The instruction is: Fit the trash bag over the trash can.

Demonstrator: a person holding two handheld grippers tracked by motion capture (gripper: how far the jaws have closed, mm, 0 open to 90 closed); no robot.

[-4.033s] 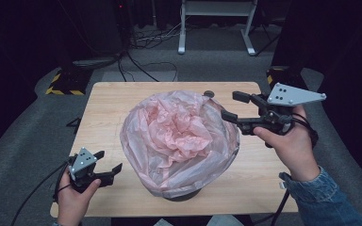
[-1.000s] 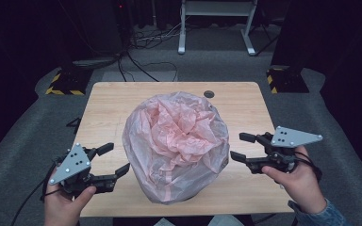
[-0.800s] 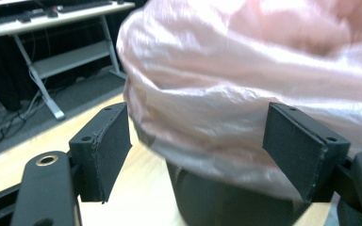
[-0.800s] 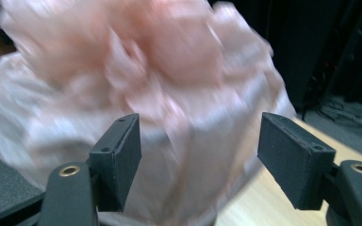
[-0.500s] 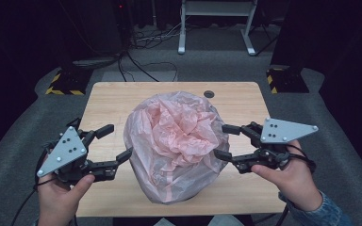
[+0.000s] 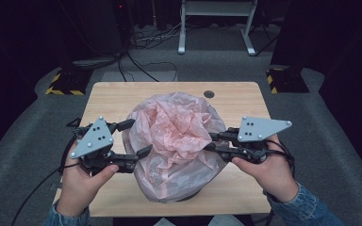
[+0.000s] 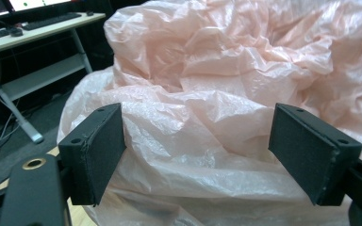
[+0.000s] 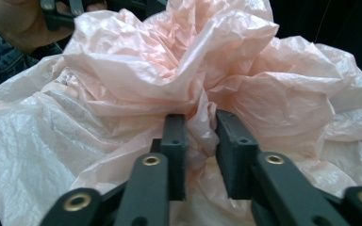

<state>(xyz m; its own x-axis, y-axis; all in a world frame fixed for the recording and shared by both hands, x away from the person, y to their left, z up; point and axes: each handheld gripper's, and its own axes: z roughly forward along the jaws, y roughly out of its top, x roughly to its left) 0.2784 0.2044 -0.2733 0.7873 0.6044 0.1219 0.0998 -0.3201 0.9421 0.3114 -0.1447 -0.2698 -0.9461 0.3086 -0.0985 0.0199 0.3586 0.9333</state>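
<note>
- As the right hand-held gripper closes in from the bag's right flank, its jaws have just been closing and now pinch a fold of the pink plastic bag.
- Left hand-held gripper has moved in too; jaws spread wide against the film (nothing clamped).
- Bag sits mid-surface, one side secured, the other not yet.

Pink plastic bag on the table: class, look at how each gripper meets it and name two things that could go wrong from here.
1. The right gripper has just been closing its jaws on a thin fold of the pink plastic bag; pulling hard might tear or stretch the film.
2. The left gripper stands open, jaws either side of a bulge without pinching it. If only the right side lifts, the bag could tip or slide on the table.
</note>
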